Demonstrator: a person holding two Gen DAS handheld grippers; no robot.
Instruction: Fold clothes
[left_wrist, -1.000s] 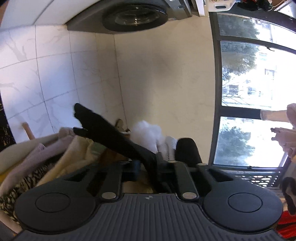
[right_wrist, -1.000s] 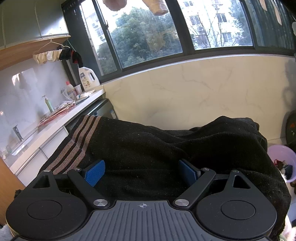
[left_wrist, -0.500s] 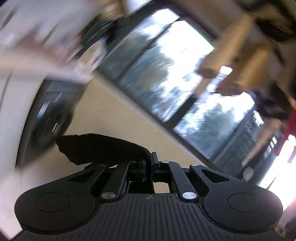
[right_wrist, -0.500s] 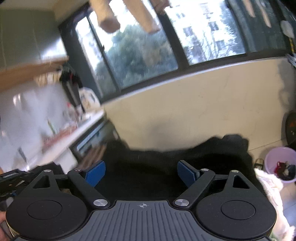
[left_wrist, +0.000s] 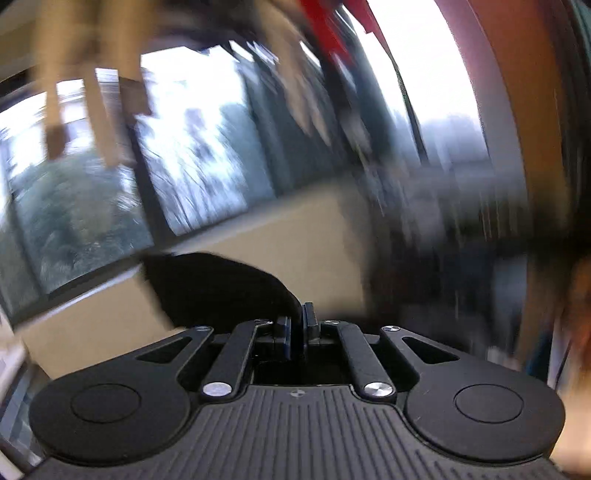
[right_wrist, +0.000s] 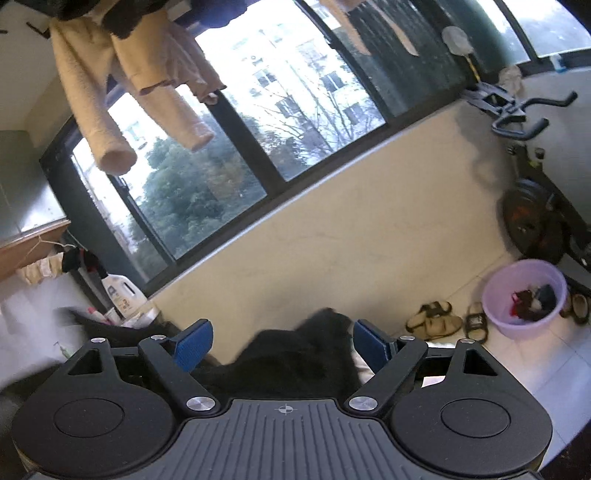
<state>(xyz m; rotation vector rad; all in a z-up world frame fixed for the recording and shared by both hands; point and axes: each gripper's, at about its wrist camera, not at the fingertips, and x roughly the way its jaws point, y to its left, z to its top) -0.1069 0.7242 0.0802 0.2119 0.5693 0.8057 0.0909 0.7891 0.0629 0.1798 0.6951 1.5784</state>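
My left gripper (left_wrist: 295, 321) is shut on an edge of a black garment (left_wrist: 214, 288), which sticks out to the left of the closed fingers, held up in the air. The left wrist view is motion blurred. My right gripper (right_wrist: 282, 341) is open, its blue pads (right_wrist: 194, 343) wide apart. The black garment (right_wrist: 295, 360) lies bunched low between and below the fingers; I cannot tell whether it touches them.
Beige clothes (right_wrist: 122, 85) hang overhead before a large window (right_wrist: 258, 122). A purple basin with clothes (right_wrist: 524, 302), sandals (right_wrist: 436, 321) and an exercise bike (right_wrist: 535, 221) stand on the floor at the right. A detergent bottle (right_wrist: 120, 295) sits on a counter at the left.
Both grippers have swung upward and tilted. The left one lifted the black garment off the clothes pile. The garment has dropped lower in the right wrist view, showing far less of it.
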